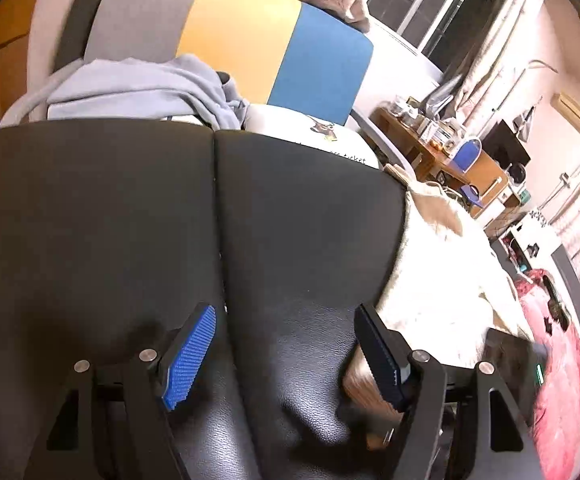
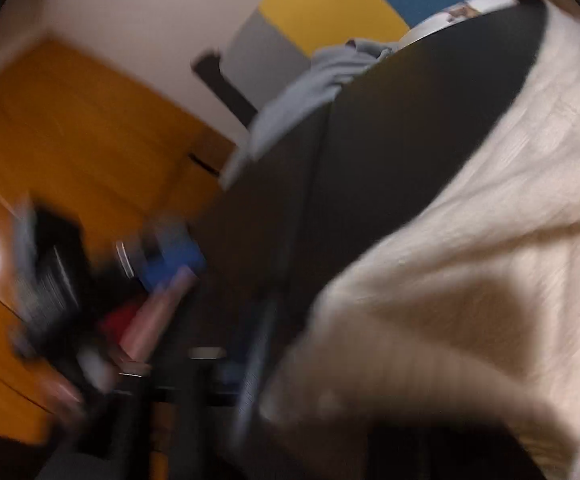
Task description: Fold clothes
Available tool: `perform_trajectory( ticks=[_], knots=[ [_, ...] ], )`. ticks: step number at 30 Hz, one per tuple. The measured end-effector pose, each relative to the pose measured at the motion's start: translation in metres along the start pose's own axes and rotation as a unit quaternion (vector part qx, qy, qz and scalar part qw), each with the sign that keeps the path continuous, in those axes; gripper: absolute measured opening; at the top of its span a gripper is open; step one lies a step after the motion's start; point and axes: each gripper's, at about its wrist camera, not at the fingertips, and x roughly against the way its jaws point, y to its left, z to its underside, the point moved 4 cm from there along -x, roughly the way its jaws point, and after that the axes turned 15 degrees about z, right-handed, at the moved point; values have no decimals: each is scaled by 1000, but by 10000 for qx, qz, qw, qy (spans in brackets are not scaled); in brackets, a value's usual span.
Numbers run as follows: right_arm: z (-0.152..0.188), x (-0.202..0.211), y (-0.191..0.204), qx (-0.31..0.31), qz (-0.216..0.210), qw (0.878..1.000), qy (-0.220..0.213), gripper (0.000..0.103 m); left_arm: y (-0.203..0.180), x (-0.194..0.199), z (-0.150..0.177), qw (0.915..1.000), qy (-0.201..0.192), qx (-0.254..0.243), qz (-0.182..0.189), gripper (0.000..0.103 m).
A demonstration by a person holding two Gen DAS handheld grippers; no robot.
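Black leather cushions fill most of my left wrist view, split by a seam. At far left a grey-blue garment lies bunched along their far edge, against a grey, yellow and blue panel. My left gripper hangs released over the leather, nothing between its blue pads. Right of it a cream knitted garment drapes over the cushion edge. My right wrist view is badly blurred; I cannot tell the right gripper's state. Cream knit covers its right half.
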Motion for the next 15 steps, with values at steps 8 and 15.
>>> perform_trajectory(
  ticks=[8,15],
  knots=[
    [38,72,1,936,511,9943,-16,75,-90,-48,-10,9826,747,-1407,959,73],
    [38,194,-141,-1675,165,9830,-736,83,-152,-140,22,9571,1645,-1935,1395,73]
  ],
)
